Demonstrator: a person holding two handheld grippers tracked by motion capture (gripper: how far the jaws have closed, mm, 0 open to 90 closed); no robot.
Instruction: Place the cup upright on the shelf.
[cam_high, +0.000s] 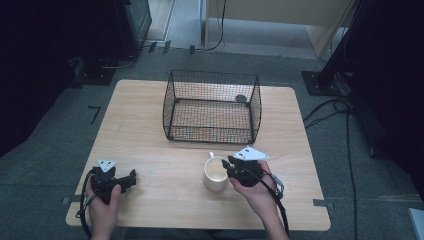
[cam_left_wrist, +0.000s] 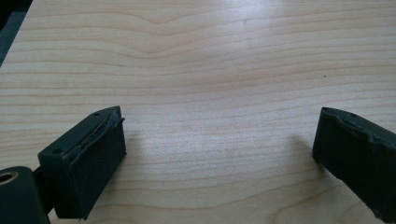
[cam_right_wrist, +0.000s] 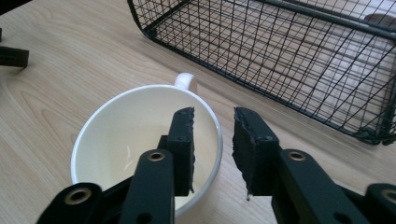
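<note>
A cream mug stands upright and empty on the wooden table, just in front of a black wire basket. Its handle points toward the basket. My right gripper is at the mug's right side. In the right gripper view the gripper straddles the rim of the mug, one jaw inside and one outside, with a gap left on both sides. My left gripper rests low at the table's front left. Its jaws are spread wide over bare wood.
The basket is empty and takes up the far middle of the table. A dark round mark lies on the table behind it. Cables run across the floor at the right, and dark stands sit at the back corners.
</note>
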